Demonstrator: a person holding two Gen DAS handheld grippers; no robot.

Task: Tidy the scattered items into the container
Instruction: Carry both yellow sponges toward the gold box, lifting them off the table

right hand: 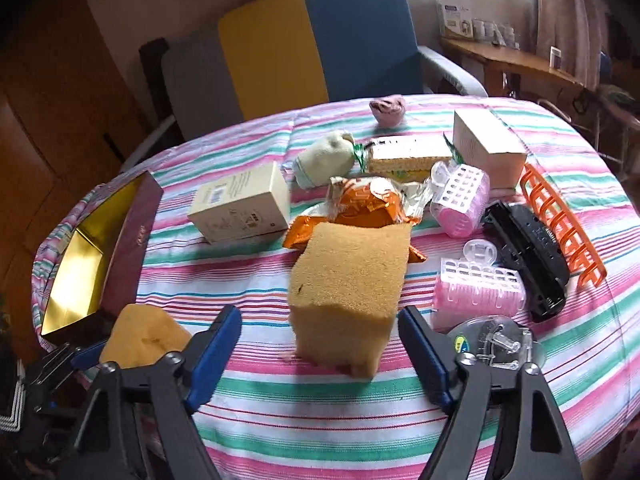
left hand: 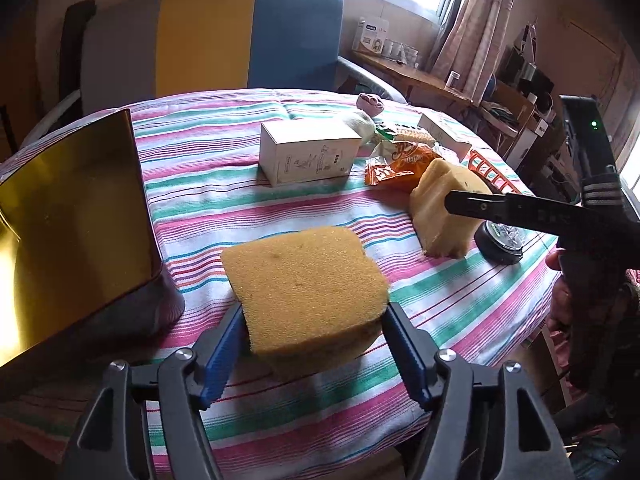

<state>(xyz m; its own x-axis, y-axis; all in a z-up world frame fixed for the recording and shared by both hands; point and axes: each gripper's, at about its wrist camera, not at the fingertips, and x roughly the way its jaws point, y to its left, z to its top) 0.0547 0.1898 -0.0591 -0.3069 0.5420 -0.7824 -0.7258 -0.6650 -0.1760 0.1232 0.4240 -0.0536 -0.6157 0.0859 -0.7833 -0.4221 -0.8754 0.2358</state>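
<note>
A yellow sponge hangs tilted just above the striped tablecloth, and the blue pads of my left gripper touch both its sides. Beside it on the left stands the container, a maroon box with a gold lining. A second sponge stands on end between the pads of my right gripper; the right pad is near it, while a gap shows at the left pad. In the left wrist view a black finger of the right gripper crosses this paler sponge.
Scattered behind the sponges lie a white box, an orange snack packet, wafers, rolled socks, pink hair rollers, a black clip, an orange clip and a clear round case. A chair stands beyond the round table.
</note>
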